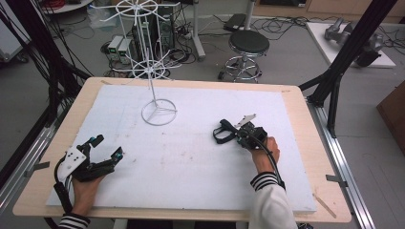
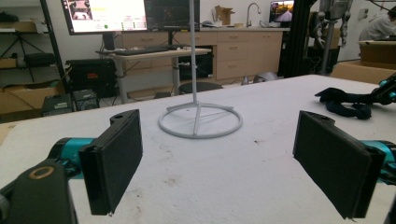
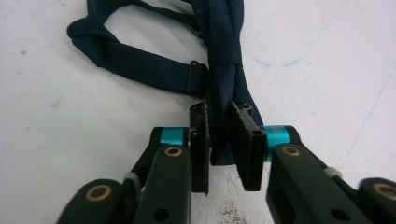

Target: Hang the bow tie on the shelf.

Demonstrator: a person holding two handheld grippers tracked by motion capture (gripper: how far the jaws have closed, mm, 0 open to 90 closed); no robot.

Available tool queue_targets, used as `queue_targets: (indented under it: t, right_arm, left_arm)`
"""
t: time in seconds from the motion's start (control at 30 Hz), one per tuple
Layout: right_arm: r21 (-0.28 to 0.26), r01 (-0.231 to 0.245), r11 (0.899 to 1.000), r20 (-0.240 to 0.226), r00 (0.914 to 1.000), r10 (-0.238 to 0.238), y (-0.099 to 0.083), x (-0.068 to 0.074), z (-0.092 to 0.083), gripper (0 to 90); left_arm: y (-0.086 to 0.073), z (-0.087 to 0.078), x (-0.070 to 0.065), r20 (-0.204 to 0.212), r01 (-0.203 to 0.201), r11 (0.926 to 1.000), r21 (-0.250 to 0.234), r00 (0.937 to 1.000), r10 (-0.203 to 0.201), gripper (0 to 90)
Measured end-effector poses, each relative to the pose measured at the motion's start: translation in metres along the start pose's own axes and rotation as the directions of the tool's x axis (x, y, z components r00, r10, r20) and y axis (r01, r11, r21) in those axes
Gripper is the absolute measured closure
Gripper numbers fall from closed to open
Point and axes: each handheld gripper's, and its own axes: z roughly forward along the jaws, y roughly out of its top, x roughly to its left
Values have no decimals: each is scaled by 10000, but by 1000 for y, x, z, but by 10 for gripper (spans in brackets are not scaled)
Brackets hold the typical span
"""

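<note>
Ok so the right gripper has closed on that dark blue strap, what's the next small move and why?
Probably lift the right gripper a little, straight up. It is shut on one end of the strap, whose looped rest lies flat on the white board. The left gripper is open and well apart, so a short lift would test the hold before carrying it toward the wire stand.

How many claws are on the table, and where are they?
2. The left claw is open near the table's front left corner, holding nothing. The right claw is right of centre, closed on a dark blue strap.
</note>
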Motion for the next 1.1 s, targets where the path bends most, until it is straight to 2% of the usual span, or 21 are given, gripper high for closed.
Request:
queue_targets:
  t: [0.33,0.6,0.73,0.9,1.0,1.1]
  right_arm:
    - [-79,-92,9999,288,9995,95,0,-1,-2,857]
    - [-676,-746,9949,8,9972,748,-3,-4,-7,858]
    - [-1189,-1268,9848,-136,9919,1260,-4,-5,-12,858]
    - [-1882,-1425,9717,-397,9897,1374,-3,-4,-18,858]
    - [-2386,-1472,9599,-536,9889,1383,0,-1,-22,858]
    - [-2914,-1553,9439,-815,9872,1372,2,2,-26,858]
  left_arm:
    - [0,0,0,7,-8,10000,5,10000,8,162]
    - [0,0,0,10,7,10000,-2,10000,-7,162]
    - [0,0,0,-3,-2,10000,-4,10000,2,162]
    - [0,0,0,9,-5,10000,-21,10000,5,162]
    - [0,0,0,1,-9,10000,-14,10000,9,162]
    - [0,0,0,11,-6,10000,-5,10000,6,162]
